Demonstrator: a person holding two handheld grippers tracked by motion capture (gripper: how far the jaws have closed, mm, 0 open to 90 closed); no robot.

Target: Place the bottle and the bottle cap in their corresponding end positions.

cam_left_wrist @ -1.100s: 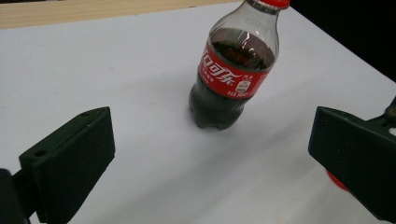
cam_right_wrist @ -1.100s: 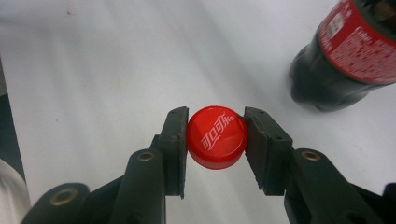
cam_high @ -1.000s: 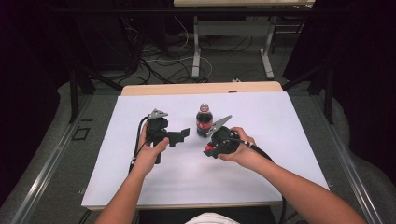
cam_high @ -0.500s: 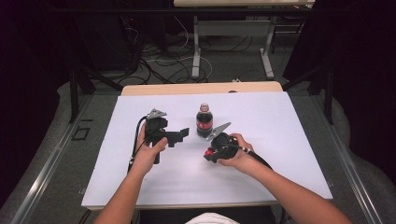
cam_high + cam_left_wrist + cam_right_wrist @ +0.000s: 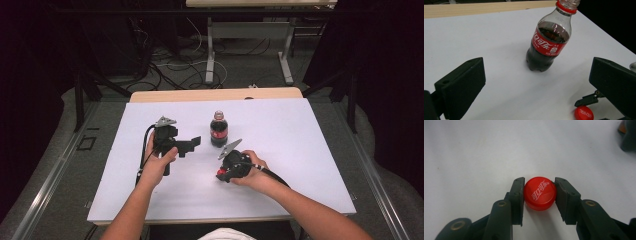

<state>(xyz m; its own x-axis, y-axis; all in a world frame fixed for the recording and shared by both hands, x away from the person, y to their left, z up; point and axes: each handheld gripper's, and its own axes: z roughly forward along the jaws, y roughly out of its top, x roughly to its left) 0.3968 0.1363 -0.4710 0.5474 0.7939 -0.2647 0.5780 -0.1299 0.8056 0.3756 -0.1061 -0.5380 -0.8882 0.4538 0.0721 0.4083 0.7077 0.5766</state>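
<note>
A cola bottle (image 5: pixel 218 131) with a red label stands upright and uncapped on the white table top (image 5: pixel 300 150). In the left gripper view the bottle (image 5: pixel 547 42) stands beyond my left gripper (image 5: pixel 536 85), whose jaws are spread wide and hold nothing. From above, the left gripper (image 5: pixel 189 146) points at the bottle from its left. My right gripper (image 5: pixel 539 195) is shut on the red bottle cap (image 5: pixel 540 193), logo side up, low over the table. From above, the cap (image 5: pixel 219 172) and right gripper (image 5: pixel 224 175) sit in front of the bottle. The cap (image 5: pixel 584 113) also shows in the left gripper view.
A wooden strip (image 5: pixel 215 94) runs along the table's far edge. Beyond it are table legs and cables (image 5: pixel 190 65) on the floor. A cable (image 5: pixel 272 175) trails from the right gripper. White surface lies open to the right and left of both hands.
My right hand has sunk toward the table and come nearer to the person, with the cap still in its jaws. The left hand and the bottle have stayed put.
</note>
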